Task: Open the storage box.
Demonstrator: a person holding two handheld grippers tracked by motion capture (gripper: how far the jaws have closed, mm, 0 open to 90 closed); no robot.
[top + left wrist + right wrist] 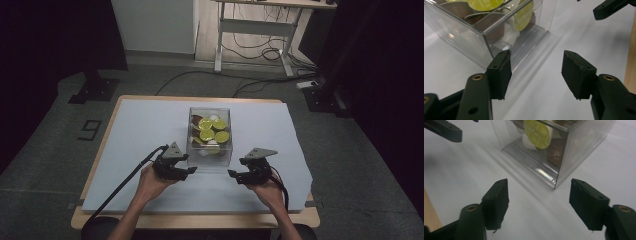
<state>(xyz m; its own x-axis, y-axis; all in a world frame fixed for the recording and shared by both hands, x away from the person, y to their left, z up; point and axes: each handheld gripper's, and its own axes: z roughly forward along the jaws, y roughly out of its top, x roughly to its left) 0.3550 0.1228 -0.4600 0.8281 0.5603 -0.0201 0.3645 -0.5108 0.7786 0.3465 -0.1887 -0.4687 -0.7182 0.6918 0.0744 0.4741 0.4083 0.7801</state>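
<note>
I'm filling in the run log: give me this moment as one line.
left tongs: open, empty | right tongs: open, empty | clear plastic box of green-lidded capsules: between them, untouched, on white mat

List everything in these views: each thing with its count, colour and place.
clear box: one, transparent, middle of the sheet, between the two grippers
capsules: several, brown and white bodies with yellow-green lids, inside the clear box
sheet: one, pale blue-grey, covering the table
table: one, light wood, edges showing round the sheet
desk: one, white frame, far side of the room, cables under it
left gripper: one, black, open, near the box's left corner
right gripper: one, black, open, near the box's right corner
hands: two, holding the grippers
</note>
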